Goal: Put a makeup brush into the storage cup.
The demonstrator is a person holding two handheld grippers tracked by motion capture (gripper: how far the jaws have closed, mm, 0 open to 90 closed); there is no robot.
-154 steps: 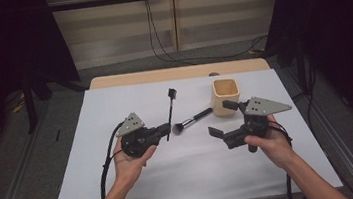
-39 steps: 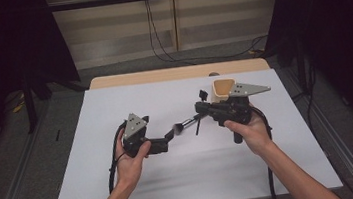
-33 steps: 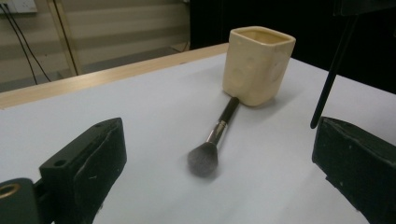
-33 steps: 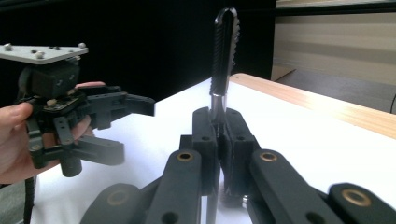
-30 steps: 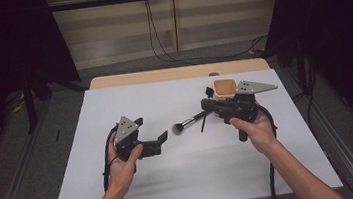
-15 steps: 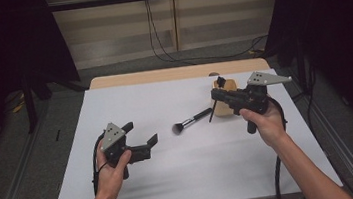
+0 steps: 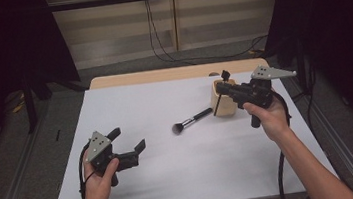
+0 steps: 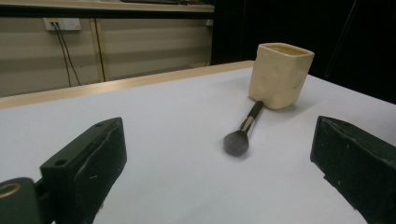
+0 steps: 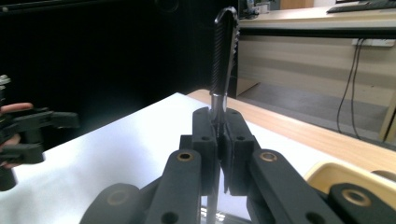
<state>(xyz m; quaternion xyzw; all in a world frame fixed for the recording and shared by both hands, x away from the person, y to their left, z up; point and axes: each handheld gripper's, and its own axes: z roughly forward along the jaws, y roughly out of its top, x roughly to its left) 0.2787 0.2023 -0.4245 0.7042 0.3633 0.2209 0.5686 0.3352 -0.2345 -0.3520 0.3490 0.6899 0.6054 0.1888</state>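
High view: the right gripper (image 7: pixel 221 88) hangs over the beige cup (image 7: pixel 224 105) at the table's right, jaws clamped on a thin black spoolie brush (image 9: pixel 223 51) that stands upright. The left gripper (image 7: pixel 128 141) hovers low at the near left, jaws wide apart. A makeup brush (image 7: pixel 192 121) lies against the cup's base.

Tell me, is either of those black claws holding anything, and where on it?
The right gripper pinches a thin black brush by its metal stem, the ridged head above the jaws, over the beige cup. The left gripper is open and holds nothing.
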